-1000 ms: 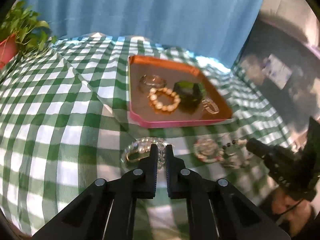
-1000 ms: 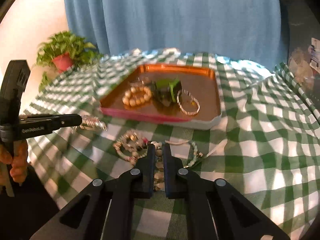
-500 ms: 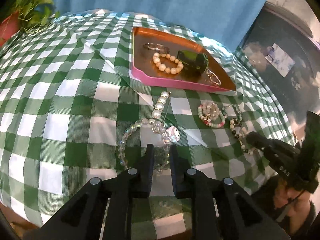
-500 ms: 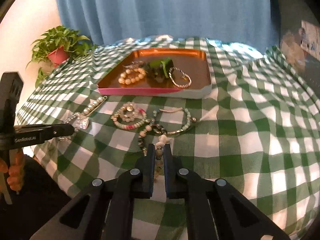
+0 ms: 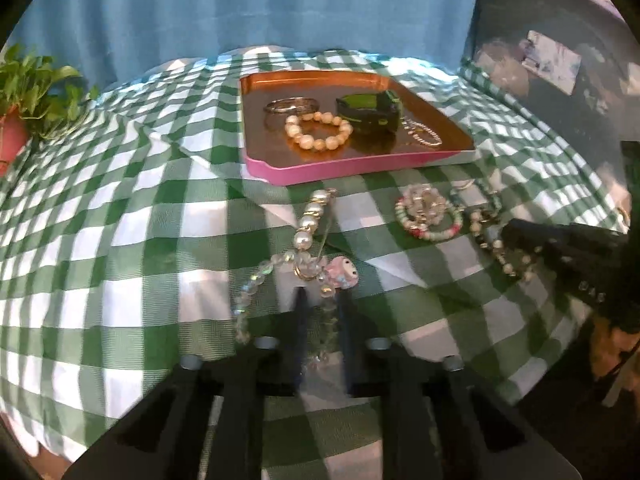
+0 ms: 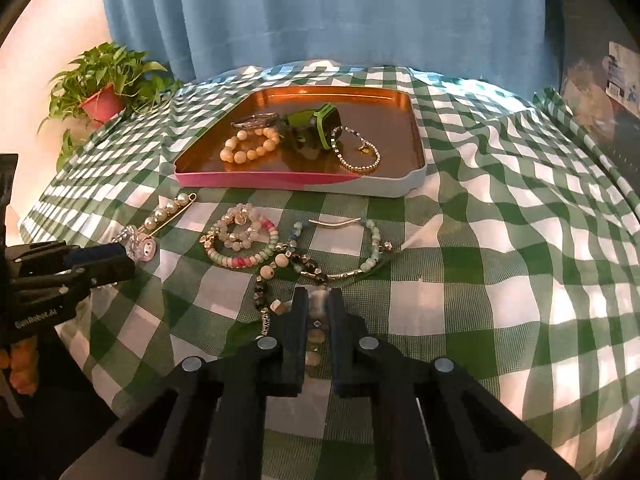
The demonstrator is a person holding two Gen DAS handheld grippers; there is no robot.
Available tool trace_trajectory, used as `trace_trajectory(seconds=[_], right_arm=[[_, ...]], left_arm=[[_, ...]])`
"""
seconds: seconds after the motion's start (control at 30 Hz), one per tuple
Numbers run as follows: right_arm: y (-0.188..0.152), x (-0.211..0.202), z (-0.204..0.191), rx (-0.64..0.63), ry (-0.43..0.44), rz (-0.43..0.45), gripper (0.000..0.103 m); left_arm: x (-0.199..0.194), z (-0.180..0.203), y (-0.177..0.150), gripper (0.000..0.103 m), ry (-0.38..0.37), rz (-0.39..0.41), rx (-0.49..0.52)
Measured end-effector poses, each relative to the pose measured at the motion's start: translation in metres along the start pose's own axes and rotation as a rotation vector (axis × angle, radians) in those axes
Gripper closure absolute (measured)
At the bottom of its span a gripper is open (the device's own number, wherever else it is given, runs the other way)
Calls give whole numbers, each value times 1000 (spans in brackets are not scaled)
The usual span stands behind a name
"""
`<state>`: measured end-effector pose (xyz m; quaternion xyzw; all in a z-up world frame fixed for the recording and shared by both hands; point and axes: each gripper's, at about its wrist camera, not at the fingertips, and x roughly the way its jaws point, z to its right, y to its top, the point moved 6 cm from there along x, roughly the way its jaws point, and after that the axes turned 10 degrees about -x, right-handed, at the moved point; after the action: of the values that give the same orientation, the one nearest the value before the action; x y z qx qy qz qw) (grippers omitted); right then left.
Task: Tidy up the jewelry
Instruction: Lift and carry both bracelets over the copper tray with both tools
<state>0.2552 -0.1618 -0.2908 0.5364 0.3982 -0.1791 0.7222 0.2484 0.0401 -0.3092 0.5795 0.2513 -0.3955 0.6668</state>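
Clear-bead bracelet (image 5: 256, 304) sits between left gripper (image 5: 322, 312) fingers, slightly parted, grip uncertain; clamp firmly, carry to tray (image 5: 360, 164) at 12 o'clock. Right gripper (image 6: 318, 312) likewise straddles dark-bead strand (image 6: 280, 280).

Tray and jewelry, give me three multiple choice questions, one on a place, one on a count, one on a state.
1. Where does the pearl pin lie?
A. in the tray
B. on the cloth in front of the tray
C. in the plant pot

2. How many pieces lie in the tray?
A. two
B. four
C. seven

3. How is the left gripper?
A. open, its fingers astride a clear bead bracelet
B. shut on the tray rim
C. out of view

Answers:
1 B, it rests on the checked cloth.
2 B, bangle, pearl bracelet, green cuff, chain.
3 A, beads show in the gap.
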Motion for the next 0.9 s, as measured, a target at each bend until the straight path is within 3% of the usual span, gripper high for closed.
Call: trace_trajectory(seconds=[0.13, 0.6, 0.9], right_arm=[[1, -9, 10, 46, -7, 21, 95], [30, -79, 13, 94, -63, 135, 95], [54, -151, -14, 80, -64, 223, 95]], left_arm=[[-3, -12, 4, 95, -43, -45, -111], [-110, 11, 56, 95, -99, 131, -179], [-186, 39, 64, 95, -85, 234, -150]])
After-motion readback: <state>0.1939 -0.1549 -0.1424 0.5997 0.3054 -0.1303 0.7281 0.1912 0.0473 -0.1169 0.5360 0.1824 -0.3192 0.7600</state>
